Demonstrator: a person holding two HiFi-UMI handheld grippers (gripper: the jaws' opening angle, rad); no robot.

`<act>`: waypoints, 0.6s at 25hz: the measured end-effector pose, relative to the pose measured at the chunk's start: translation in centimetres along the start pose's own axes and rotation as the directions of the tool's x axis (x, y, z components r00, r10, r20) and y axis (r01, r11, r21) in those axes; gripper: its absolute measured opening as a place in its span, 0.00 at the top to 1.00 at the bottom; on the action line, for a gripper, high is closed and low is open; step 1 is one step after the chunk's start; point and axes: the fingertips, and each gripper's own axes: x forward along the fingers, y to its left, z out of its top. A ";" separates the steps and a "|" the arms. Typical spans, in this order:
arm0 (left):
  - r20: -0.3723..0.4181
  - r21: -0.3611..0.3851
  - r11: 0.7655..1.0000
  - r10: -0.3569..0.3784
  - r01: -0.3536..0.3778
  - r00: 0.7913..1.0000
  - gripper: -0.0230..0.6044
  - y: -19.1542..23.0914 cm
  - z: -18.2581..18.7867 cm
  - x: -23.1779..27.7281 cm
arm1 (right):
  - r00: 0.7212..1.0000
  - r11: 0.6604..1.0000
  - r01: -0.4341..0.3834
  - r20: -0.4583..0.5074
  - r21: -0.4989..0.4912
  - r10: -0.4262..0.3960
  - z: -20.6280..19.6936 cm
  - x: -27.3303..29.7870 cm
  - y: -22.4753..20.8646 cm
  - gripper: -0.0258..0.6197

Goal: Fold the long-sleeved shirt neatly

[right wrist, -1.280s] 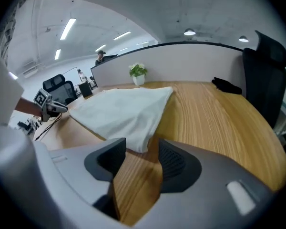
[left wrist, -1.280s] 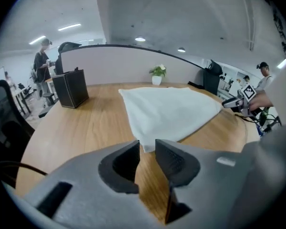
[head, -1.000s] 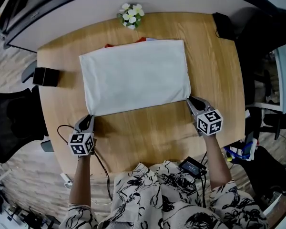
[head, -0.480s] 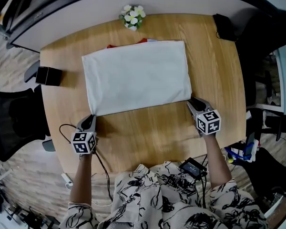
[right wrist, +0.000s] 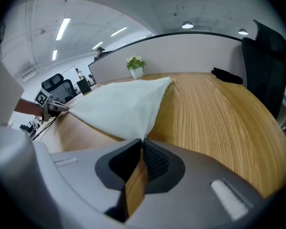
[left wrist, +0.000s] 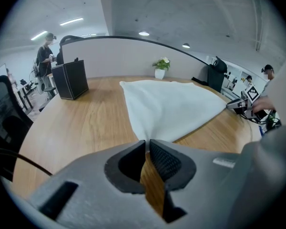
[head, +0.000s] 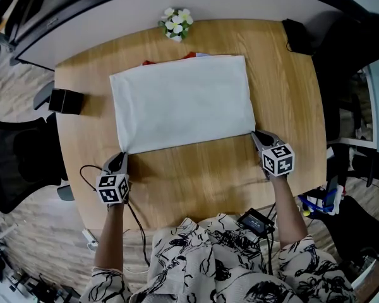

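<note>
A white shirt (head: 183, 103), folded into a rectangle, lies flat on the round wooden table (head: 196, 182). My left gripper (head: 121, 156) sits at its near left corner, shut on that corner; the cloth rises into the pinched jaws in the left gripper view (left wrist: 147, 140). At the near right corner my right gripper (head: 255, 134) has just been closing, and the shirt corner is pinched between its pads (right wrist: 142, 140). The shirt (right wrist: 119, 106) stretches away from both grippers toward the far side.
A small potted plant (head: 176, 23) stands at the far table edge behind the shirt. A black box (head: 66, 100) sits at the left edge, and a dark object (head: 297, 35) at the far right. Something red (head: 148, 61) peeks out behind the shirt. A cable (head: 136, 219) trails near my left arm.
The right gripper's jaws have closed onto the shirt's near right corner. The left gripper and the shirt have stayed where they were.
</note>
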 end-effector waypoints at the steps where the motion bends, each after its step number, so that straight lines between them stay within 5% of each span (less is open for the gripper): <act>1: 0.000 0.005 1.000 0.002 -0.002 1.000 0.90 0.0 0.0 0.0 | 1.000 1.000 0.004 -0.008 -0.010 -0.004 -0.1 0.0 0.1 0.91; 9: 0.039 0.057 0.998 -0.008 0.006 0.999 0.85 0.1 -0.3 -1.5 | 0.998 0.998 0.056 -0.003 0.021 -0.056 -0.2 -1.4 -0.5 0.86; 15: 0.219 0.031 0.999 -0.047 0.041 0.975 0.95 -0.8 0.3 -7.6 | 0.956 0.989 0.141 0.254 0.046 -0.148 3.8 -10.3 -0.4 0.94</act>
